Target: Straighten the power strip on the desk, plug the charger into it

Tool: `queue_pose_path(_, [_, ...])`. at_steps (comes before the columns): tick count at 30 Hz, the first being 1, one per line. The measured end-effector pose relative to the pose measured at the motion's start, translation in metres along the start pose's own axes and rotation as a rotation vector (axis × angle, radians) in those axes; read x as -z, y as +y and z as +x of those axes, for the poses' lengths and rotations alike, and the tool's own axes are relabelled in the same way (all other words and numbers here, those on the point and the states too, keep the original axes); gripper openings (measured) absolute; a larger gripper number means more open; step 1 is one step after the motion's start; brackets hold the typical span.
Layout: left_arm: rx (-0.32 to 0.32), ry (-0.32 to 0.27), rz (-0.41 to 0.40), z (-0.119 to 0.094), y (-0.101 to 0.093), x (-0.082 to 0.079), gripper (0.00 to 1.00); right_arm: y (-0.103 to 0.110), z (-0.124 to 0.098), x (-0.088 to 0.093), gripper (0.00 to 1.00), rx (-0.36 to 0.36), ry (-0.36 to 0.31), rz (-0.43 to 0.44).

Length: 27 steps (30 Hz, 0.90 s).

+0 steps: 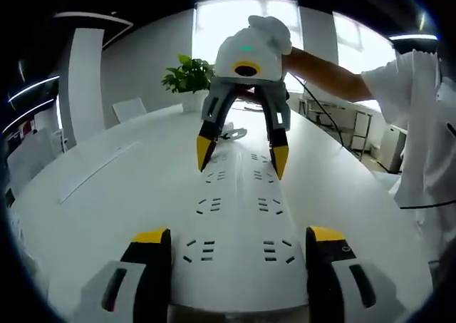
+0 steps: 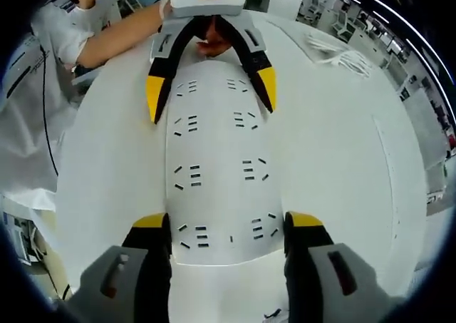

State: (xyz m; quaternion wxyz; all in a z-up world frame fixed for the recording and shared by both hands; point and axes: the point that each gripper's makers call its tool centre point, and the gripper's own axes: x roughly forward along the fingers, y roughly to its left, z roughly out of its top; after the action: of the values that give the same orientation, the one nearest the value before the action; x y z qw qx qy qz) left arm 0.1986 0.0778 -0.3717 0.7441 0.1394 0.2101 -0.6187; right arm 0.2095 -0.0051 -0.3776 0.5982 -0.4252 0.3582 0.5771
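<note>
Left gripper view: the white power strip [image 1: 239,223] lies flat on the white counter [image 1: 107,195], running lengthwise away from the camera. The left gripper [image 1: 239,239] has its jaws spread wide, one on each side of the strip's near end, flanking it; firm contact cannot be confirmed. At the far end the right gripper [image 1: 242,152] straddles the strip likewise. A potted plant [image 1: 189,77] stands beyond.

Right gripper view: the right gripper [image 2: 228,224] brackets the near end of the power strip [image 2: 217,173], jaws wide. The left gripper [image 2: 210,88] brackets the far end. A white cable [image 2: 338,52] lies well apart on the counter [image 2: 342,166].
</note>
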Motion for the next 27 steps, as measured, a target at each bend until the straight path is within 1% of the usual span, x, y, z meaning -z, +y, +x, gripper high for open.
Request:
queue_pose_path(6, [0.012, -0.027, 0.003, -0.001, 0.001, -0.001, 0.78, 0.003, 0.0, -0.001, 0.63, 0.014, -0.013, 0.027])
queue_pose_path(8, [0.02, -0.045, 0.005, -0.002, 0.001, -0.002, 0.78, 0.004, 0.0, -0.002, 0.63, 0.017, -0.012, 0.034])
queue_pose_path(11, [0.028, -0.056, 0.008, -0.002, 0.0, -0.002, 0.78, 0.006, 0.0, -0.002, 0.63, 0.022, -0.003, 0.046])
queue_pose_path(20, [0.035, -0.061, 0.015, -0.002, -0.002, -0.002, 0.78, 0.013, 0.001, -0.003, 0.63, 0.037, 0.022, 0.084])
queue_pose_path(24, [0.037, -0.067, 0.016, -0.002, -0.002, -0.002, 0.78, 0.013, 0.001, -0.003, 0.63, 0.04, 0.015, 0.095])
queue_pose_path(27, [0.041, -0.073, 0.019, -0.003, -0.003, -0.002, 0.78, 0.015, 0.001, -0.003, 0.63, 0.045, 0.024, 0.105])
